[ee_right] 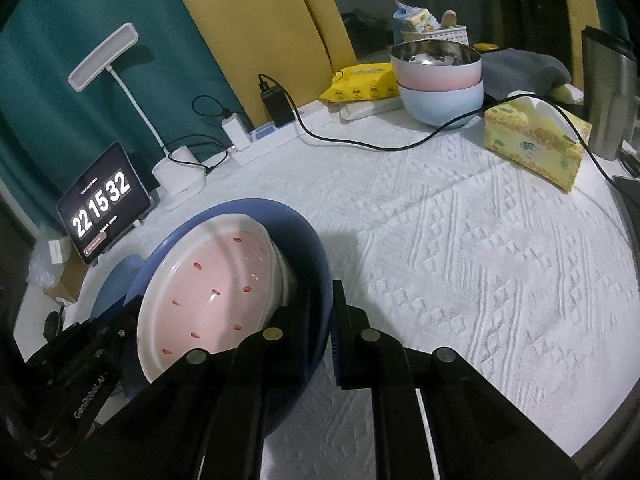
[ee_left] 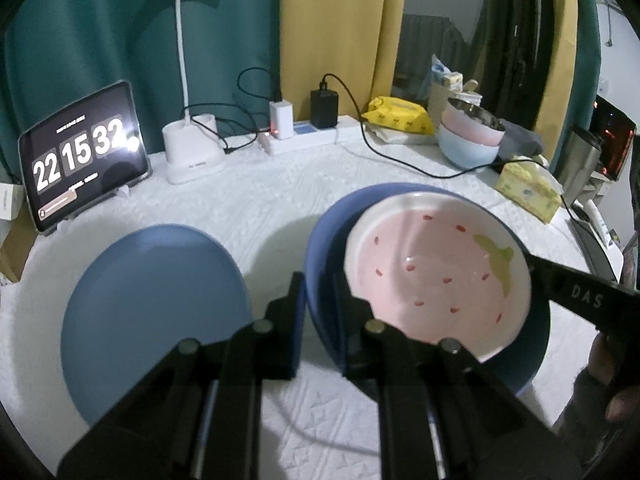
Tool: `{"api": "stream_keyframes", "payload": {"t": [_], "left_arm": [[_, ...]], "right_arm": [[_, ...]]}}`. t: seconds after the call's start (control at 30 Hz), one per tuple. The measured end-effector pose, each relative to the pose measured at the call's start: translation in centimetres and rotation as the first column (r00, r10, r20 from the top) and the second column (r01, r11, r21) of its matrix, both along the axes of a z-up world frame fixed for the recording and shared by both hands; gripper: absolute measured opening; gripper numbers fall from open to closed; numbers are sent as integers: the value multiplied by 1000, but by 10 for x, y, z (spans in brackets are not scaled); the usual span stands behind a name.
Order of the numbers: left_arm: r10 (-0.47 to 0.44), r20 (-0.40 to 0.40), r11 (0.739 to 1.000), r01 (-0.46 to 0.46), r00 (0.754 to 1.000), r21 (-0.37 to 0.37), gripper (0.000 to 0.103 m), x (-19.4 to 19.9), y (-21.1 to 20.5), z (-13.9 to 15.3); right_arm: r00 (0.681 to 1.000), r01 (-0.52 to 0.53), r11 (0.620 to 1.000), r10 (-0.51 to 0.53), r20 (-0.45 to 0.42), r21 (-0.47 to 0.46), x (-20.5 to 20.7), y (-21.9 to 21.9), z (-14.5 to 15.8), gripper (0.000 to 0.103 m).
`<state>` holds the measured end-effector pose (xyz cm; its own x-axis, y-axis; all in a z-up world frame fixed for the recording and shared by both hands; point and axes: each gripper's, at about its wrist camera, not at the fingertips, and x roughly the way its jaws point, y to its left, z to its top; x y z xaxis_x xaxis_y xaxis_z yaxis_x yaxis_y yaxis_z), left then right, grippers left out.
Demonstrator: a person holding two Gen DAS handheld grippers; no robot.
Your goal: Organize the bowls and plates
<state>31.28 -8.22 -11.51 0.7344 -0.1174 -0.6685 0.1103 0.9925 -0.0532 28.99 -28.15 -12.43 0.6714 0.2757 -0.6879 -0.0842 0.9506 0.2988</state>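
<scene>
Both claws clamping down on same dark blue bowl (ee_left: 320,248), one each side. Left claw (ee_left: 320,292) pinching its left rim, right claw (ee_right: 323,312) pinching right rim. Pink strawberry bowl (ee_left: 436,272) sitting tilted inside blue one. Flat blue plate (ee_left: 152,312) lying just beside it on white tabletop (ee_right: 460,248). Further back, pink bowl (ee_right: 436,66) nesting in pale blue bowl (ee_right: 440,102), tissue box (ee_right: 536,140) nearby, tablet clock (ee_left: 80,156) glowing at far left.

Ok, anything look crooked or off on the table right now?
Yes: the pink dish leans tilted inside the blue bowl instead of sitting flat, while both grippers pinch that bowl's rim from opposite sides. No spills or damage visible.
</scene>
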Motion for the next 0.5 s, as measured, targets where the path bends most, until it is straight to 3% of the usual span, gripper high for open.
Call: {"api": "stream_keyframes", "payload": {"t": [0.5], "left_arm": [[-1,39,1000,2,999,-28,12,-4,9,25]], "right_arm": [[999,9,1000,-8,47,-14,-7,10,30,11]]}}
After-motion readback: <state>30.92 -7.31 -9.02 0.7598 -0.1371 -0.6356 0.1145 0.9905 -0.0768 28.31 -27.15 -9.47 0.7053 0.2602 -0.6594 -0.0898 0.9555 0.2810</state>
